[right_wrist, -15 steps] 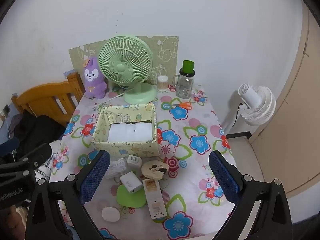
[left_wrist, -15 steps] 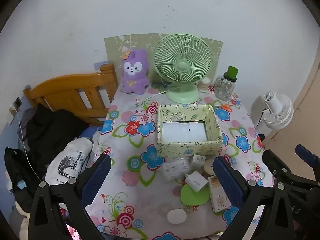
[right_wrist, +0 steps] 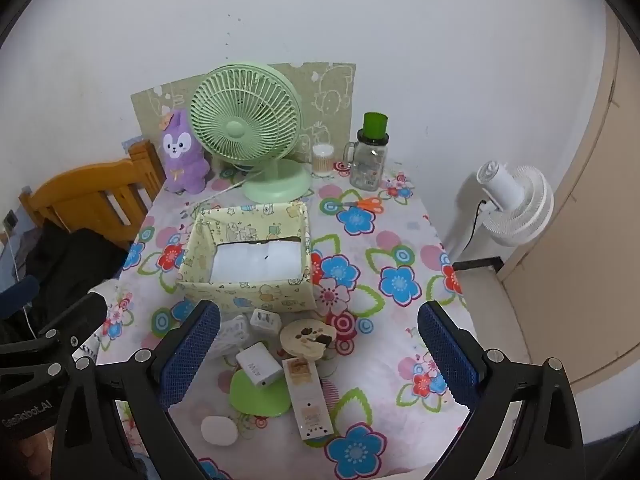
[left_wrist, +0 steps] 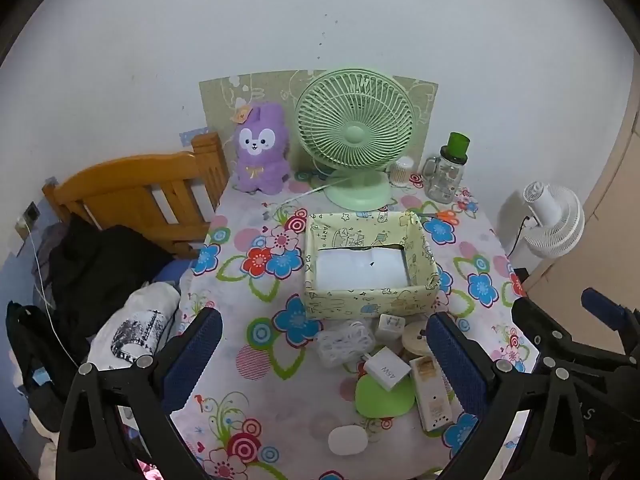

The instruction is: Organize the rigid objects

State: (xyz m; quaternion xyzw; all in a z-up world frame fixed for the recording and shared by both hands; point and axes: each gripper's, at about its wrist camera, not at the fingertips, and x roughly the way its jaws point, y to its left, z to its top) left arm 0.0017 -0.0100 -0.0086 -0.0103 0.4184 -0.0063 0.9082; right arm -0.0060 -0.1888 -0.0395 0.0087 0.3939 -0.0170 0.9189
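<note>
A pale yellow patterned box (left_wrist: 368,300) (right_wrist: 248,292) stands mid-table, a white sheet lying on its bottom. In front of it lies a cluster of small items: a white charger (left_wrist: 387,371) (right_wrist: 258,364), a small white plug cube (left_wrist: 390,326) (right_wrist: 264,322), a coiled white cable (left_wrist: 344,342), a round beige tin (right_wrist: 307,338), a long white remote (left_wrist: 432,398) (right_wrist: 310,398), a green flat disc (left_wrist: 384,398) (right_wrist: 260,398) and a white oval (left_wrist: 347,440) (right_wrist: 218,430). My left gripper (left_wrist: 326,364) and right gripper (right_wrist: 318,360) hover above the near table edge, both open and holding nothing.
A green desk fan (left_wrist: 356,132) (right_wrist: 246,120), purple plush (left_wrist: 260,148), glass jar with green lid (left_wrist: 446,170) (right_wrist: 370,156), cotton-swab jar (right_wrist: 322,158) and orange scissors (right_wrist: 366,203) line the back. A wooden bed frame (left_wrist: 136,196) with dark clothes is left; a white floor fan (right_wrist: 516,204) right.
</note>
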